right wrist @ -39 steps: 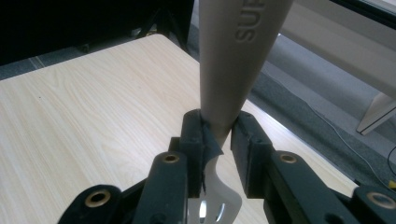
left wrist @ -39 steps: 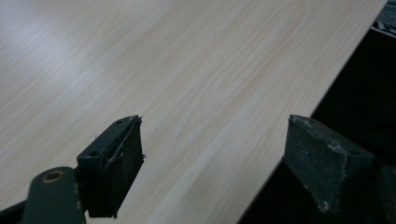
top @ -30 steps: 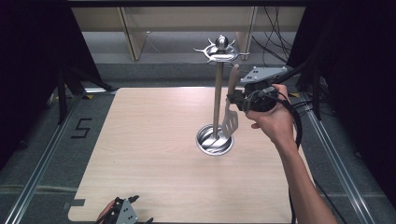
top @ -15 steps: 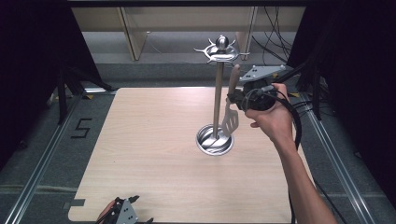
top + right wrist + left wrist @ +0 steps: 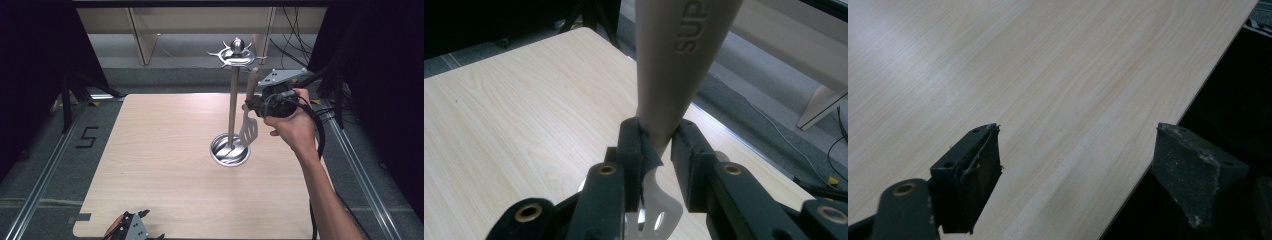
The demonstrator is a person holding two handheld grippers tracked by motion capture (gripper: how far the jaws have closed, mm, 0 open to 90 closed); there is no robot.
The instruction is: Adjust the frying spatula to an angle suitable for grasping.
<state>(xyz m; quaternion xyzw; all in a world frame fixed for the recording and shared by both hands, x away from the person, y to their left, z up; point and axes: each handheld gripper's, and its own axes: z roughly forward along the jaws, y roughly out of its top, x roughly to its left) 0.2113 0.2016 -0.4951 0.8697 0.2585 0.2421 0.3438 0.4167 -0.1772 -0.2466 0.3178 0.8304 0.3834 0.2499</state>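
High view shows the right gripper (image 5: 260,104) clamped on a slotted spatula (image 5: 248,127), held upright just beside the pole of a metal rack (image 5: 232,105) whose round base (image 5: 229,150) sits on the table (image 5: 150,150). The step looks like hanging the spatula on a hook of the crown (image 5: 235,55). To do it well, the handle end should rise to hook height, stay clear of the pole, and the grip should hold until the hook bears the weight. Right gripper view adds what the high view cannot: both jaws pinch the narrow neck where the beige handle (image 5: 679,55) meets the white blade (image 5: 659,210). Left gripper view shows the left gripper (image 5: 1075,175) with jaws wide apart and empty over the table edge.
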